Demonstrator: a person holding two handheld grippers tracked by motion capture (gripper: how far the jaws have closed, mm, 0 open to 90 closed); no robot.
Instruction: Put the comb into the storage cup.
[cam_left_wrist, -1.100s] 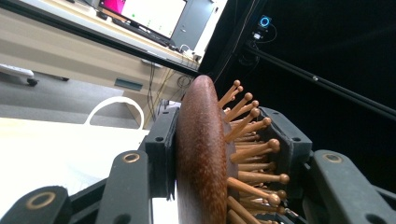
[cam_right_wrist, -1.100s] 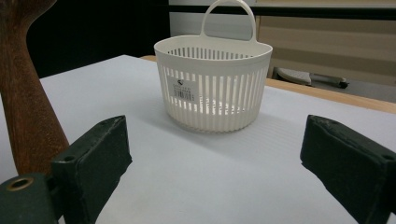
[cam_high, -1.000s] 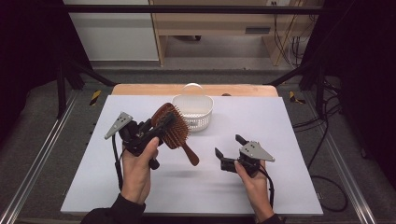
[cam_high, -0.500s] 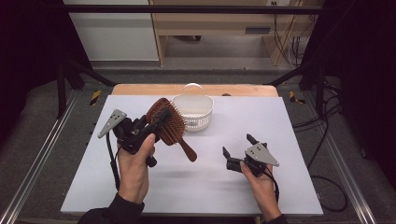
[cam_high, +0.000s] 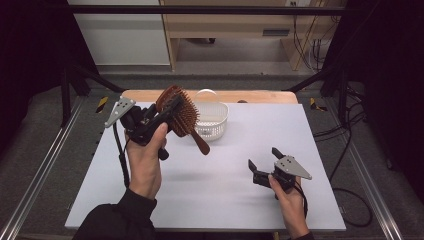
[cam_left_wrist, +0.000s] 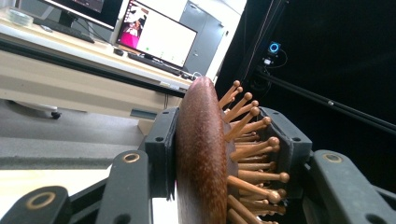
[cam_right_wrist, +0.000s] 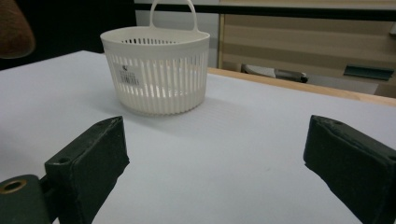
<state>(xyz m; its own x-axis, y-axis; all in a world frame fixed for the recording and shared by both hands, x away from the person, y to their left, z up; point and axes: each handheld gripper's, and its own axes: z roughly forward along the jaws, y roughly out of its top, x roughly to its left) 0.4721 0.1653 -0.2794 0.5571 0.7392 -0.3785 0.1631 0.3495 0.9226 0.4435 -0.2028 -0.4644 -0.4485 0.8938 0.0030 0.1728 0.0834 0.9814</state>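
Hairbrush (cam_high: 177, 112): oval reddish-brown wooden head, ball-tipped wooden bristles, tapered handle.

Reddish-brown speckled hairbrush (cam_high: 179, 114), white slatted basket (cam_high: 212, 120), black tools, white table (cam_high: 210, 175).

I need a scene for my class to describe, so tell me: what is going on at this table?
A person works with a gripper in each hand. The left gripper is clamped on the head of a wooden hairbrush, holding it in the air beside a white slatted basket at the far side of the table. The right gripper is open, holds nothing, and sits low over the table, pointing toward the basket.
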